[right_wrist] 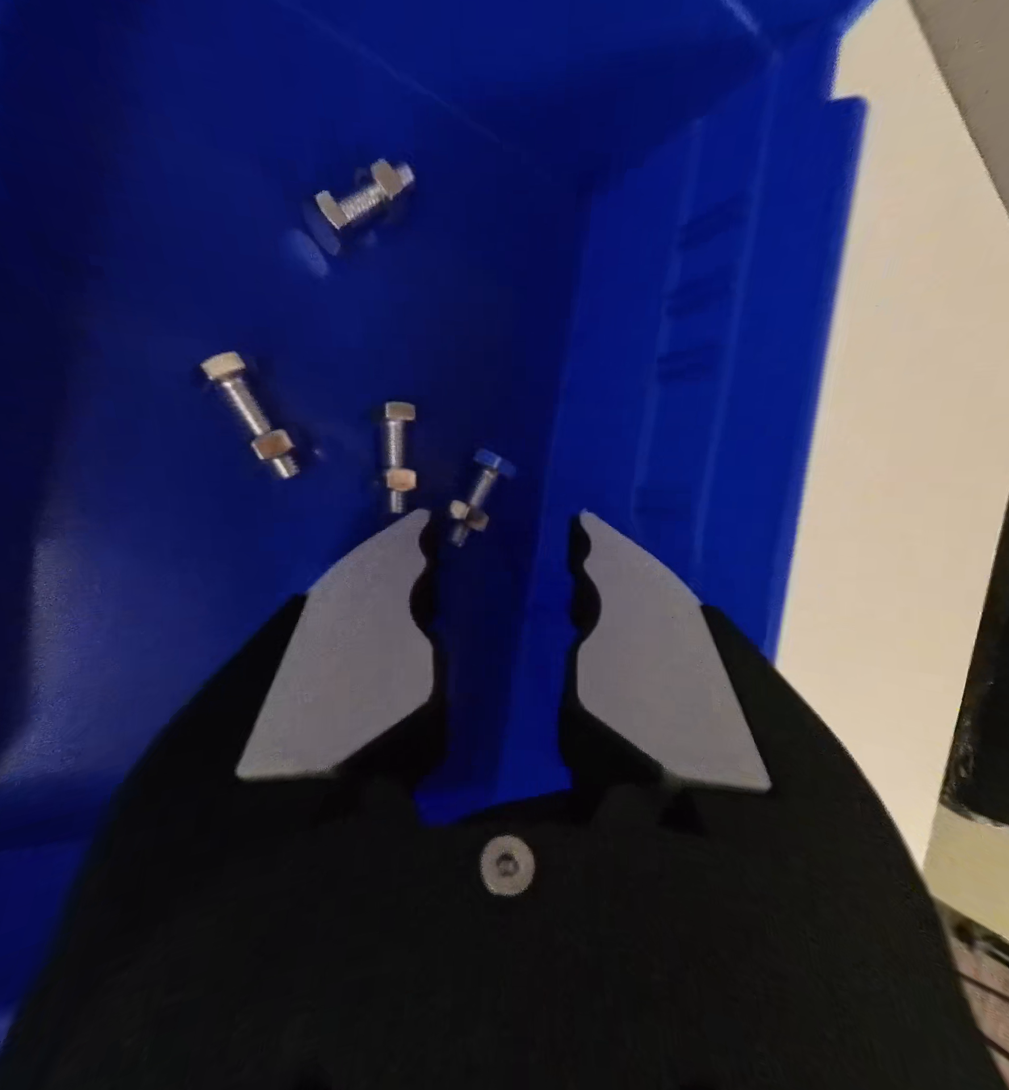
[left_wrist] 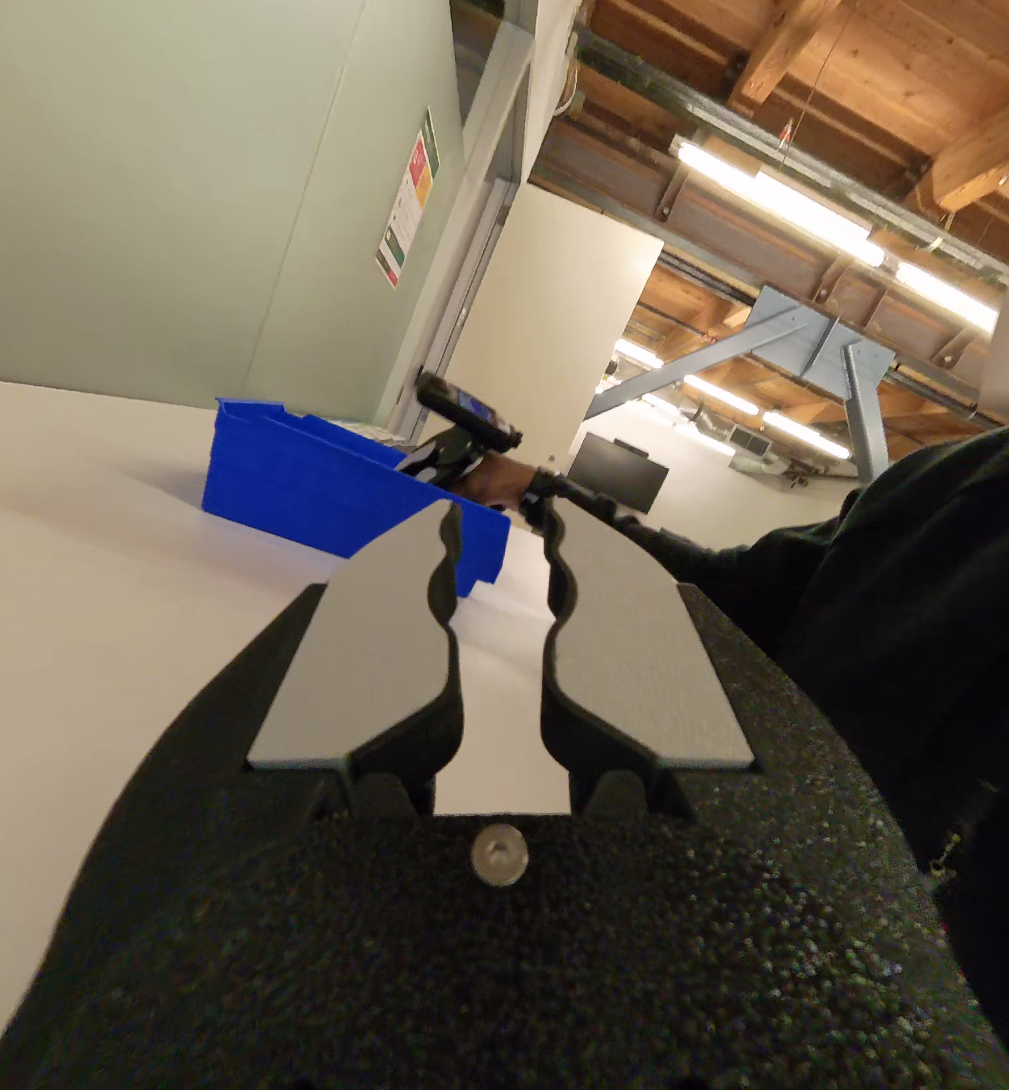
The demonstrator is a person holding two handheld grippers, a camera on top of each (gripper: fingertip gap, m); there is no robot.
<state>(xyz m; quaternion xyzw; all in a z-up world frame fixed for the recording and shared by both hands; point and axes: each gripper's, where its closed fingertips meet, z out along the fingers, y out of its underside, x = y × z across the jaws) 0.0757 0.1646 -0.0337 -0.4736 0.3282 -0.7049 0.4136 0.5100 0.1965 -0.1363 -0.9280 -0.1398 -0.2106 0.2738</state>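
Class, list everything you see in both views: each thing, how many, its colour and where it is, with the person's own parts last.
Bin: one, blue, on the table.
Bolts: four, silver, each with a nut, loose on the bin floor.
Table: one, white, under the bin.
Poster: one, multicoloured, on the pale wall.
Monitor: one, black, far back.
Ceiling lights: several strips, white, under wooden beams.
Left gripper: fingers apart, nothing between, above the table.
Right gripper: fingers apart, nothing held, inside the bin, nearest one bolt.
Sleeve: black, right edge.
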